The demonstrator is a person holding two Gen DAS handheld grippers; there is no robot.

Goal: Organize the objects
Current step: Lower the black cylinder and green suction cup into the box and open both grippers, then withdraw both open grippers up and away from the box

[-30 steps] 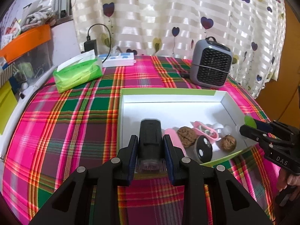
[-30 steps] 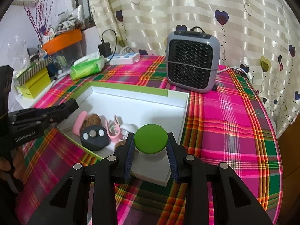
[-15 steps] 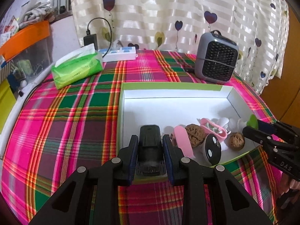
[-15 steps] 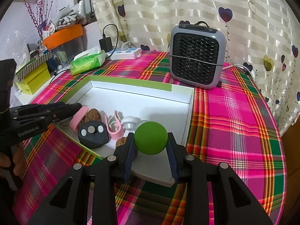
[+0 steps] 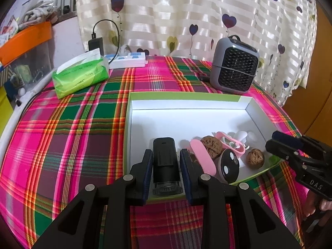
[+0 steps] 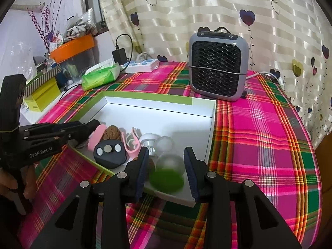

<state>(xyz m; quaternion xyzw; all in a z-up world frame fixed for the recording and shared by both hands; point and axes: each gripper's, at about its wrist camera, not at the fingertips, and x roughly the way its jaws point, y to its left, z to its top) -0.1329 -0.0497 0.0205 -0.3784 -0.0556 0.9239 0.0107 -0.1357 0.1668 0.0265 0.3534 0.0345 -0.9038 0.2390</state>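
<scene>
A white box with a green rim [image 5: 186,97] [image 6: 145,98] lies on the plaid tablecloth. My left gripper [image 5: 166,166] [image 6: 91,126] holds a black cylindrical device [image 5: 166,159] over the box's near left corner. Its jaws are easing open, the pads still against the device's sides. My right gripper [image 6: 166,164] [image 5: 278,143] is opening over the near right corner. A blurred green ball [image 6: 167,181] sits low between its pads with gaps on both sides. Inside lie two walnuts [image 5: 255,158], a pink oval [image 5: 201,158], a pink clip [image 6: 130,143] and a black button disc [image 6: 110,153].
A grey fan heater [image 5: 234,70] [image 6: 217,66] stands just behind the box. A green tissue pack [image 5: 81,76] and a white power strip [image 5: 126,59] lie at the back left. An orange-lidded bin [image 6: 72,46] and yellow boxes [image 6: 41,95] stand off the table's left edge.
The right jaws have widened and the green ball has slipped down from between the pads, now blurred above the box corner. The left gripper and its black device have stayed put.
</scene>
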